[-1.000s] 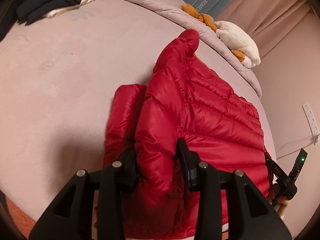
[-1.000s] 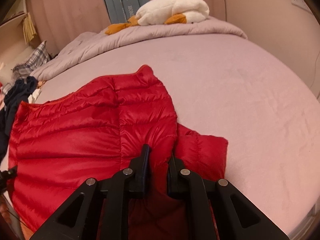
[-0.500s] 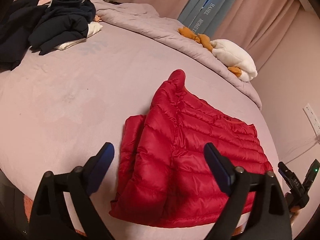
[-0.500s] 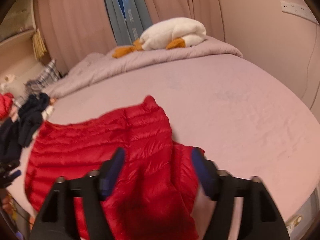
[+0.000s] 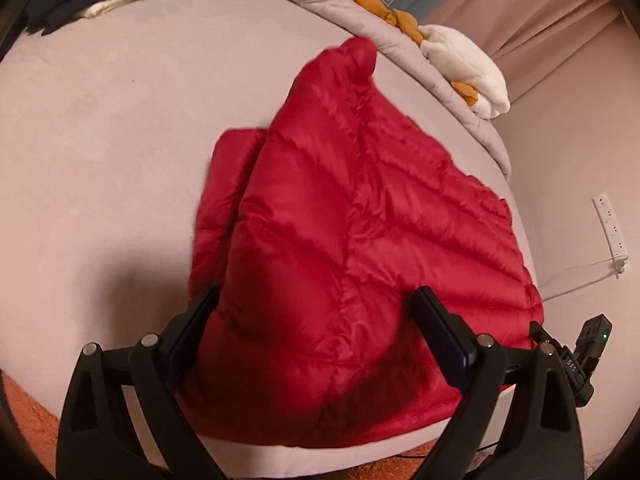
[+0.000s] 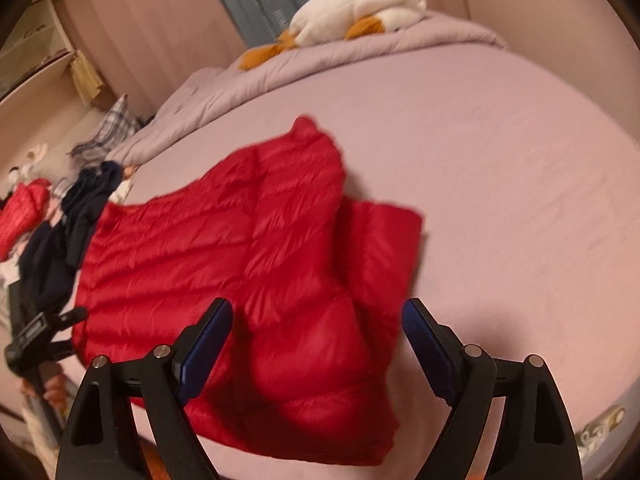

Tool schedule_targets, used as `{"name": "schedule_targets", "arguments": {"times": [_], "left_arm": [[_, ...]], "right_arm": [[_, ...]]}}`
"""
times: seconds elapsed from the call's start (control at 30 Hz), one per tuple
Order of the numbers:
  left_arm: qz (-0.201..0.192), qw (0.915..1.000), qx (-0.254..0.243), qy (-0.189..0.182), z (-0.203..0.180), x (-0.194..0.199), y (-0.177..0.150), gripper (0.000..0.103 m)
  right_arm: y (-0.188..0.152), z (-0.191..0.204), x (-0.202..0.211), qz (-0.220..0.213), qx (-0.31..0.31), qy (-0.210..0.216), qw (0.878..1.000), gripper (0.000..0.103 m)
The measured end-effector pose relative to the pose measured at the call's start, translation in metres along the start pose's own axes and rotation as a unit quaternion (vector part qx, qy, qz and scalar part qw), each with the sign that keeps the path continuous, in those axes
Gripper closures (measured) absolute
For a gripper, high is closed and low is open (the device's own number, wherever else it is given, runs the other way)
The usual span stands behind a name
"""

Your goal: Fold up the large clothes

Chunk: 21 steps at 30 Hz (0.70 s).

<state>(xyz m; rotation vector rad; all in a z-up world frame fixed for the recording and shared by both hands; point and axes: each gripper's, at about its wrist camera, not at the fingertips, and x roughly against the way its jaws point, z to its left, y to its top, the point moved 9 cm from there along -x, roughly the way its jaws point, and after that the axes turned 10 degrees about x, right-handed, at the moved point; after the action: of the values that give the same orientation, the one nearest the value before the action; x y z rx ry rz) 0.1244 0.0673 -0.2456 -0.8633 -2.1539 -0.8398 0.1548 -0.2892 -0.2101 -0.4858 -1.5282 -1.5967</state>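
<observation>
A red quilted puffer jacket lies on the pink bed, with a sleeve folded over its body. It also shows in the right wrist view. My left gripper is open, its jaws wide apart over the jacket's near corner, holding nothing. My right gripper is open too, jaws spread above the opposite near corner of the jacket. The right gripper's body shows at the lower right of the left wrist view, and the left gripper's body at the far left of the right wrist view.
A white and orange plush duck lies on a folded grey duvet at the head of the bed. Dark clothes are piled at the far left. A power strip hangs on the wall. An orange rug lies below the bed edge.
Both grippers were shut on the jacket's near edge a second ago. They let go, opened wide and drew back, and now hover closer over the jacket again.
</observation>
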Motion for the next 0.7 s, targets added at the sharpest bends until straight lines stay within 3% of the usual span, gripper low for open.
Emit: {"name": "schedule_targets", "arguments": {"times": [0.23,0.33,0.37,0.4,0.5,0.53,0.7], "left_arm": [[0.013,0.9994,0.006,-0.033,0.003,-0.011,0.000,0.009],[0.016,0.9982,0.014,-0.056,0.002,-0.012,0.000,0.030],[0.015,0.9973,0.024,-0.068,0.001,-0.011,0.001,0.047],[0.011,0.9967,0.031,-0.075,-0.001,-0.009,0.001,0.060],[0.000,0.9959,0.031,-0.085,-0.008,0.002,0.003,0.077],[-0.007,0.9962,0.026,-0.083,-0.011,0.007,0.004,0.079],[-0.052,0.9944,-0.008,-0.092,-0.036,0.041,0.016,0.086]], "right_arm": [[-0.003,0.004,-0.022,0.017,-0.030,0.037,0.999,0.017],[-0.002,0.009,-0.032,0.025,-0.034,0.058,0.997,0.017],[-0.002,0.010,-0.034,0.026,-0.038,0.063,0.997,0.019],[-0.002,0.012,-0.032,0.023,-0.038,0.065,0.997,0.026],[0.002,0.022,-0.023,0.008,-0.028,0.062,0.998,0.057],[0.004,0.025,-0.019,0.001,-0.023,0.064,0.998,0.067],[0.028,0.046,0.016,-0.052,0.009,0.059,0.997,0.082]]}}
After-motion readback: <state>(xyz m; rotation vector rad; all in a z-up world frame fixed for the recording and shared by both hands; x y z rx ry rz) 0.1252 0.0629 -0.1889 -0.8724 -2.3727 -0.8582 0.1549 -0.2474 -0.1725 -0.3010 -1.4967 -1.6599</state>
